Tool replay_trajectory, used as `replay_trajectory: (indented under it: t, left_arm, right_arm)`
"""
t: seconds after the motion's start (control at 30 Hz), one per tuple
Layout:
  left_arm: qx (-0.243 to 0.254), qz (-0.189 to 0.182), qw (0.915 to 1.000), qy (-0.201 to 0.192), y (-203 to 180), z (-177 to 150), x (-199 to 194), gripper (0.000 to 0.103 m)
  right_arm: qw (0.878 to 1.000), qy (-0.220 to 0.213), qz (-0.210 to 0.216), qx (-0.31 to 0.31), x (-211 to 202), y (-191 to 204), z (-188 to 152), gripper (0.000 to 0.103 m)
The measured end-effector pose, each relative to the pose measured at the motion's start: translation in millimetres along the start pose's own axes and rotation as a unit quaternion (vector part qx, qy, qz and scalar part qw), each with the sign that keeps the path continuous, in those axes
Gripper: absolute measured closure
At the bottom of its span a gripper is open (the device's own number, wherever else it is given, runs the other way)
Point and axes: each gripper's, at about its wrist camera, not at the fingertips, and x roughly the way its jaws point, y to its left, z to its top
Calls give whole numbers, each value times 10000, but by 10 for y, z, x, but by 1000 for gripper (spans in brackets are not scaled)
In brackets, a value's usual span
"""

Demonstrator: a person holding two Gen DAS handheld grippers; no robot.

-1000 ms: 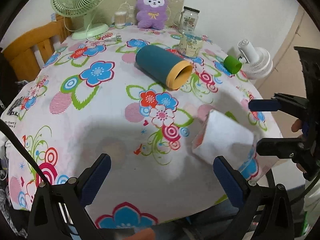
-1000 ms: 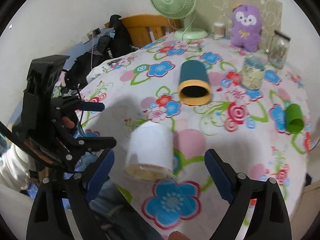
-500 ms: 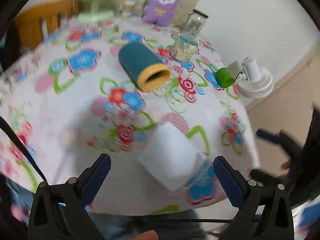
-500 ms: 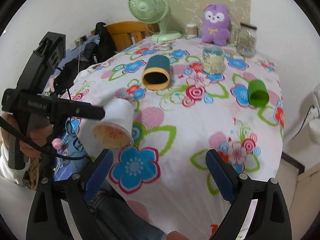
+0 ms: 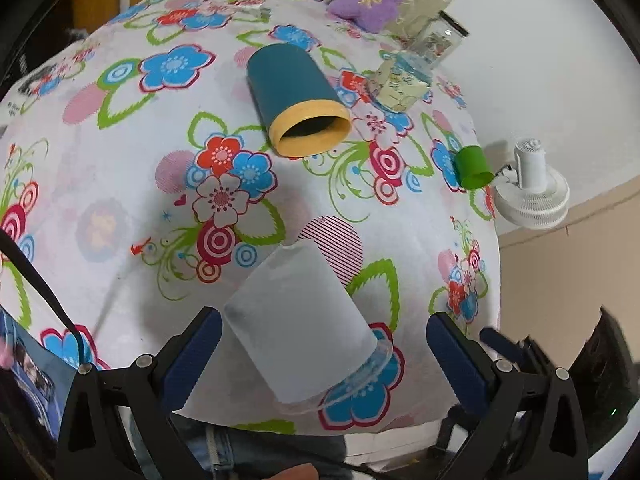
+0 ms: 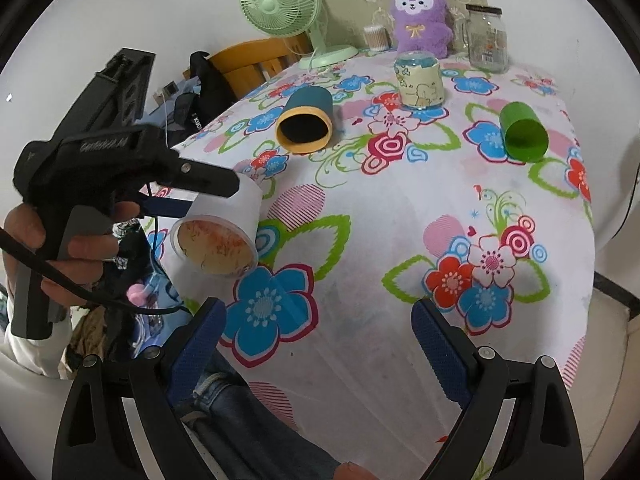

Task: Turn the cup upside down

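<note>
Left claw (image 5: 324,344) spread around white cup (image 5: 300,328), lying on worktop (image 5: 120,208) between pads, untouched; right claw (image 6: 318,336) released, cup ahead-left

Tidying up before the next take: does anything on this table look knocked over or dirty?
Three cups lie on their sides: the teal cup, the green cup and the white cup near the table edge, between the left gripper's fingers. The white one's inside looks orange-stained.
</note>
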Motion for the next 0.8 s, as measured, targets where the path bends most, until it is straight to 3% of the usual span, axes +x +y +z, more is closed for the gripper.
replay_trajectory:
  t: [0.2,0.37,0.5,0.67,0.8]
  left_arm:
    - [-653,-109,9976,227,135,91,133,1]
    - [-879,-83,9955,341,223,125,198,12]
    - [-916,-84,9948,440,273,146,244,28]
    - [-640,-79,9975,279,236,187,216,31]
    - [-312,-75,9992,-246,176,235,58,32]
  right_arm:
    - [9998,31,106,140,49,-61,-50,8]
    - [9996,98,149,227,94,-94,-67,8]
    - [9994,137,190,257,127,-95,-76,8]
    - [9994,154,205,240,151,-60,-61,8]
    - [9997,112,178,143,148,-2,-21,8]
